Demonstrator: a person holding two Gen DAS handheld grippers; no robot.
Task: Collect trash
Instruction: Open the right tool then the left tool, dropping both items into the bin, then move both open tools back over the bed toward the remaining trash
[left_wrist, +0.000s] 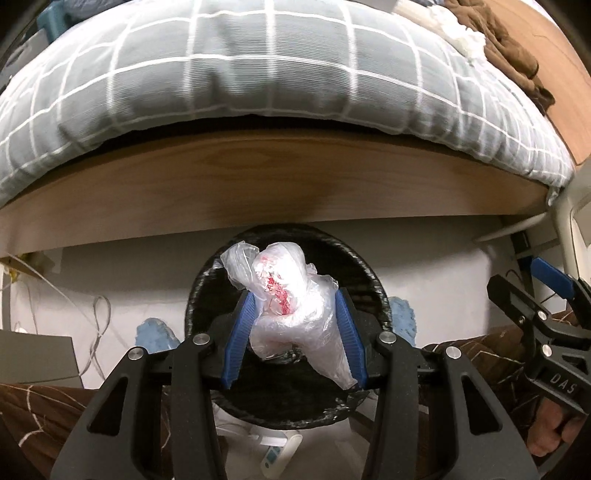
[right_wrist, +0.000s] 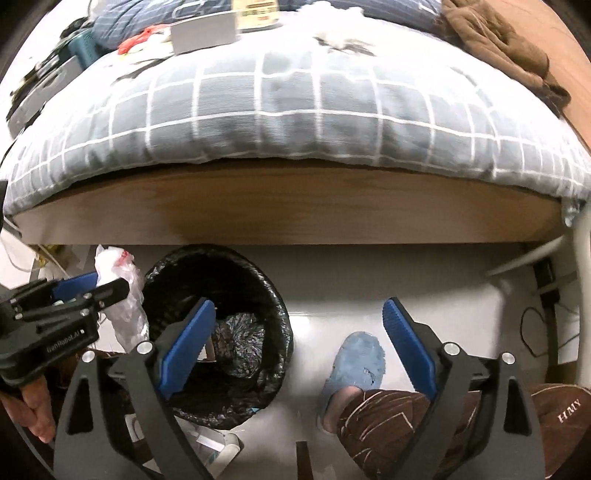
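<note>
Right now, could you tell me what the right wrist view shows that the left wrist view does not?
Only the right wrist view shows the open, empty right gripper, clutter on the bed including a grey box, and debris inside the bin. Only the left wrist view shows the plastic bag between the left gripper's fingers, in front of the bin's mouth. Both show the black-lined bin, checked duvet and blue slipper.

The right gripper (right_wrist: 297, 332) hung spread wide just right of the black-lined bin (right_wrist: 221, 332); left of the bin, the left gripper (right_wrist: 107, 291) clasped a crumpled plastic bag (right_wrist: 118, 291).
</note>
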